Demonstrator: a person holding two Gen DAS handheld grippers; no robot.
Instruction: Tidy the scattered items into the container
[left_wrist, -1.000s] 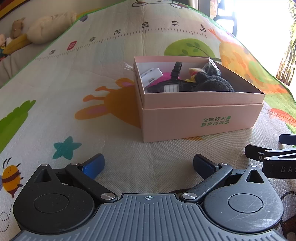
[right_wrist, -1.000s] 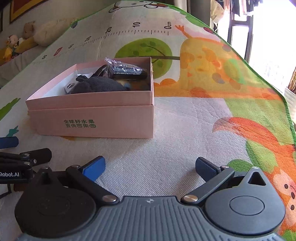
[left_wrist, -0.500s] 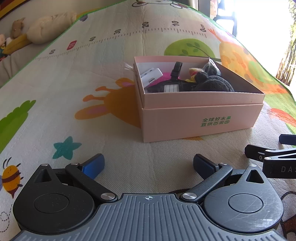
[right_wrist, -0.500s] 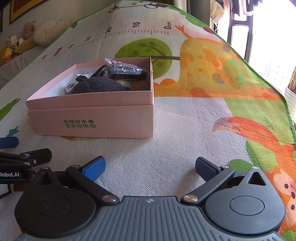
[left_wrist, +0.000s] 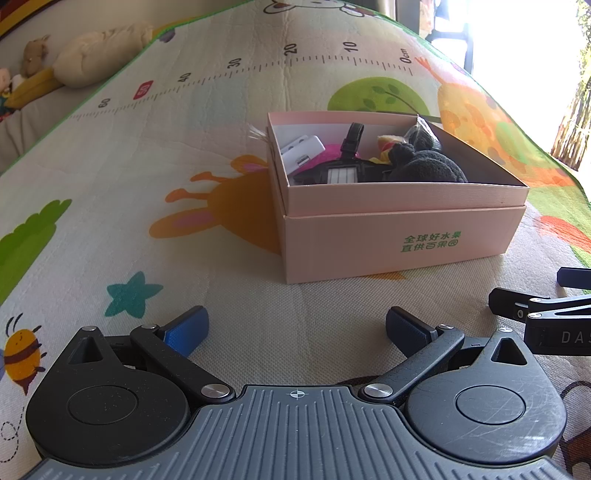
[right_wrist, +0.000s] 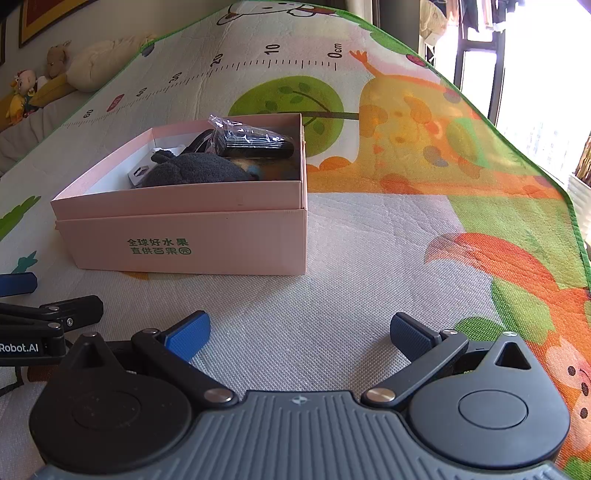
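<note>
While we had both grippers parked low over the colourful cartoon play mat (left_wrist: 110, 177), the left gripper (left_wrist: 297, 328) was spread wide with nothing between its 2 blue pads, and the right gripper (right_wrist: 299, 332) was just as wide and empty. We could see the pale pink cardboard box with green lettering (left_wrist: 402, 236) sitting on the mat ahead of both. Inside it lay a dark grey fuzzy plush (right_wrist: 195, 170), a black item in a clear plastic bag (right_wrist: 255, 140), a white plug-like adapter (left_wrist: 303, 153), something pink (left_wrist: 332, 151) and a black strap (left_wrist: 351, 138). Some stuffed toys (right_wrist: 55, 74) sat past the mat's far edge.
</note>
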